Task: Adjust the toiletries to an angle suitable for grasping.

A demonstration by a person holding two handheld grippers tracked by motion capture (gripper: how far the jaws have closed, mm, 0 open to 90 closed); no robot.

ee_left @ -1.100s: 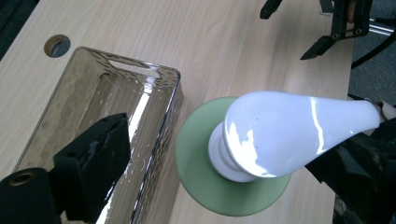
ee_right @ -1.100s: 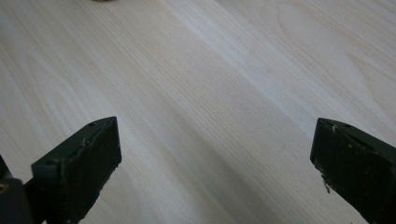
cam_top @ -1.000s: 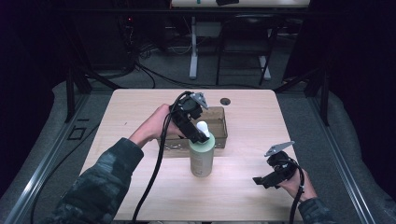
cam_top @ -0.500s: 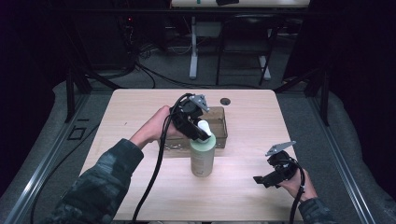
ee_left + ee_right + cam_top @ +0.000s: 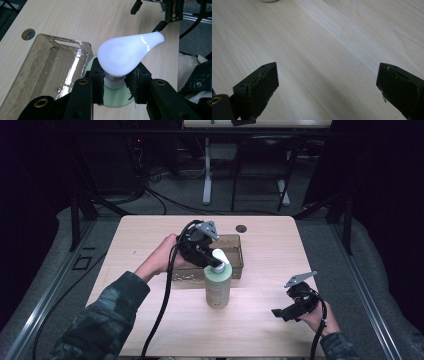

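A pale green bottle point(image 5: 218, 287) with a white pump head point(image 5: 219, 257) stands upright on the wooden table point(image 5: 150, 235), just in front of a clear plastic box point(image 5: 237, 245). My left gripper point(image 5: 213, 263) comes down on it from the far left. Its jaws have just been closing, and in the left gripper view the pads now press on the white collar under the pump head point(image 5: 125, 53), so the left gripper point(image 5: 115, 78) is shut on it. My right gripper point(image 5: 280, 312) rests low at the front right. In the right gripper view this gripper point(image 5: 327, 82) stands open over bare wood.
The clear box point(image 5: 62, 42) holds nothing that I can see. A round cable hole point(image 5: 241, 228) lies in the table behind it. Cables trail from both grippers toward the front edge. Dark floor, metal rails and desk legs surround the table.
The left hand has shifted slightly at the pump head. The bottle still stands in the same spot, and the right gripper has not moved.
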